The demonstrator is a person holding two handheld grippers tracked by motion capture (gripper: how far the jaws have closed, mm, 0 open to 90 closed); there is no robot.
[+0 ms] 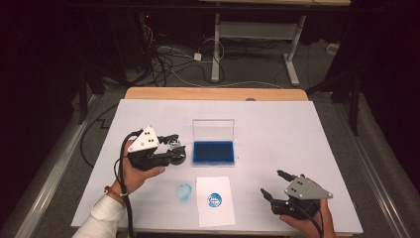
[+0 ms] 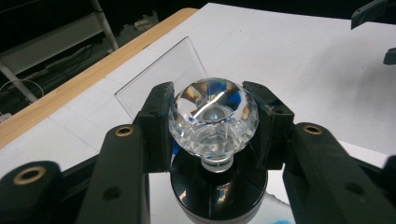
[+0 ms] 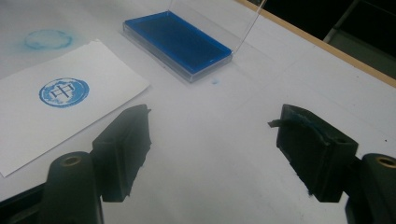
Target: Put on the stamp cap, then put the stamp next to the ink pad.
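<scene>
My left gripper [image 1: 173, 148] is shut on a stamp [image 2: 213, 122] with a clear faceted crystal knob and a black round base; both pads press the knob's sides. It hangs over the table just left of the blue ink pad [image 1: 213, 152], whose clear lid [image 1: 213, 129] stands up behind it. A white paper card [image 1: 214, 200] with a round blue stamp print [image 3: 64, 92] lies near the front edge. My right gripper [image 1: 273, 184] is open at the front right, with bare table between its jaws.
A blue ink smudge [image 1: 183, 191] marks the white table cover [image 1: 297, 129] left of the card. The wooden table edge [image 1: 216, 93] runs along the back. Cables and a desk frame [image 1: 216, 44] stand on the floor beyond.
</scene>
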